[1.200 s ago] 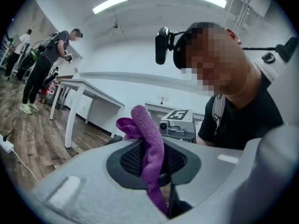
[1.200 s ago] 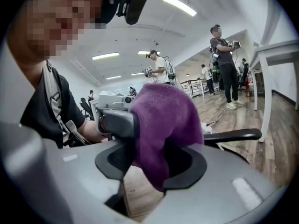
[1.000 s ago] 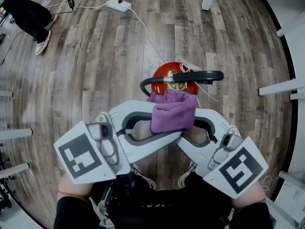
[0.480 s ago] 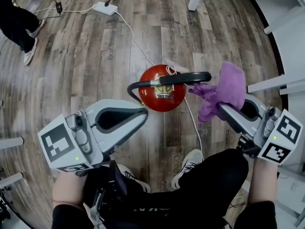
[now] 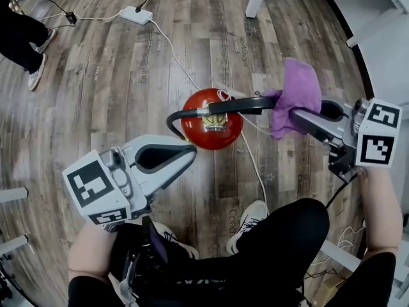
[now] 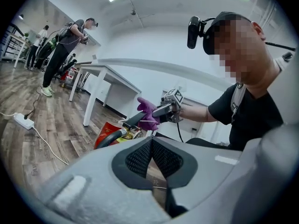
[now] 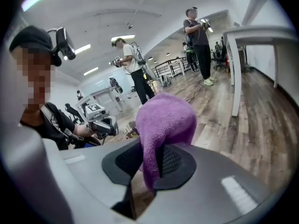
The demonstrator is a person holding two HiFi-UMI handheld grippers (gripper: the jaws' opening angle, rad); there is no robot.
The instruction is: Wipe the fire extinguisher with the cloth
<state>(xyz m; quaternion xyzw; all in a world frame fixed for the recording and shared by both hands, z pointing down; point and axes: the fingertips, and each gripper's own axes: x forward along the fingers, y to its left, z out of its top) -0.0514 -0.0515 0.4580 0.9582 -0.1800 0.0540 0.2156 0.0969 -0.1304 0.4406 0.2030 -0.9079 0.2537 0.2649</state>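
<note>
In the head view the fire extinguisher (image 5: 211, 128) stands upright on the wooden floor (image 5: 128, 75), so its long axis runs straight away from the camera and mostly its red shoulder and valve show. Its black handle (image 5: 243, 104) lies across the top. The right gripper (image 5: 287, 114) lies beside the extinguisher on the handle's free-end side and points in at it. Its jaws have just been closing and now grasp the purple cloth (image 5: 300, 88), whose folds hang against the end of the handle; whether they press on it cannot be told. The left gripper (image 5: 190, 153) sits on the person's side of the extinguisher, clenched and empty, close to the red body but apart from it. The cloth-bearing right hand is therefore the one placed to wipe, and the cylinder's side lies below the cloth and inward from it. The left gripper view shows its pads meeting at the tips with nothing between them. Beyond them it gives a side-on look at the extinguisher (image 6: 103, 133) that the head view lacks, with the hose (image 6: 110, 138) in front and the cloth (image 6: 147, 111) up at handle height. The right gripper view shows the cloth (image 7: 163, 125) pinched between the pads and bulging over them. The cloth hides nearly all of the extinguisher, and the left gripper (image 7: 108, 124) waits beyond it.
</note>
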